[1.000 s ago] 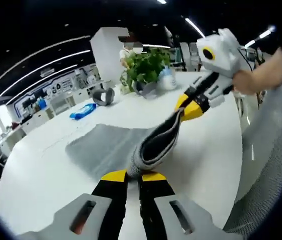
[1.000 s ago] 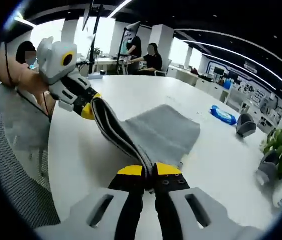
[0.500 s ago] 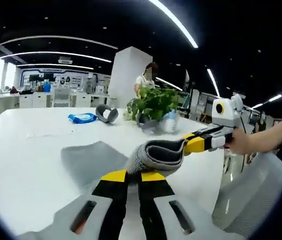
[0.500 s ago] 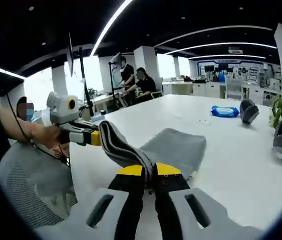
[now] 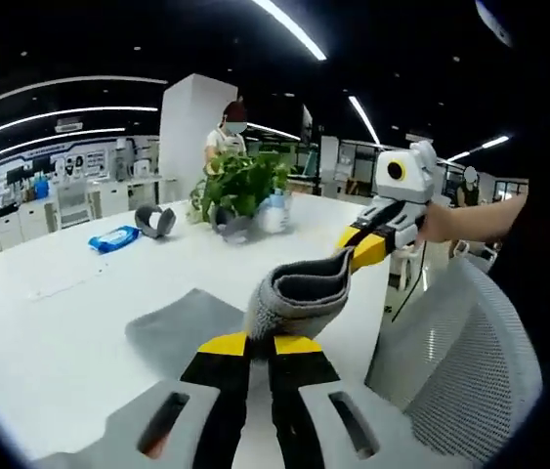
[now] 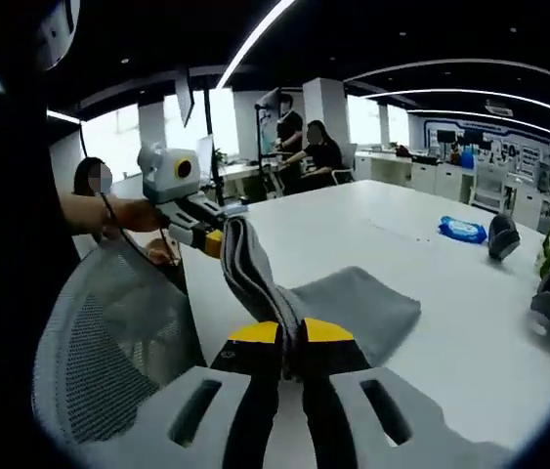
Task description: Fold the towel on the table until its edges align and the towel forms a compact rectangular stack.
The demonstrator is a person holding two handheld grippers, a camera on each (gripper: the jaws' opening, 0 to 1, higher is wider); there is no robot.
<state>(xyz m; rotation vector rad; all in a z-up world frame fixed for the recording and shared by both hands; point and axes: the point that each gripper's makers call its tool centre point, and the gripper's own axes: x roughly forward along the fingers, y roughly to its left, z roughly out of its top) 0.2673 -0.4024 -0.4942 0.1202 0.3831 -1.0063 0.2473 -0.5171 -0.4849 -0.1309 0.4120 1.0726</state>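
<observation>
The grey towel (image 5: 185, 327) lies partly on the white table (image 5: 50, 332), its near edge lifted clear and stretched between my two grippers. My left gripper (image 5: 260, 342) is shut on one corner of that edge. The right gripper (image 5: 353, 256) comes in from the right, shut on the other corner. In the right gripper view the right gripper (image 6: 291, 337) is shut on the towel (image 6: 362, 303), whose raised edge runs to the left gripper (image 6: 214, 241), held by a hand. The far part of the towel rests flat on the table (image 6: 450, 283).
A mesh chair back (image 5: 470, 371) (image 6: 128, 342) stands close to the table's near edge. A potted plant (image 5: 240, 186), a blue packet (image 5: 113, 237) (image 6: 463, 230) and a grey headband-like object (image 5: 155, 220) (image 6: 501, 234) sit farther off on the table. People stand and sit in the background.
Both grippers have risen and pulled back toward the table's near edge with the towel edge still held; more of the chair back has come into both views.
</observation>
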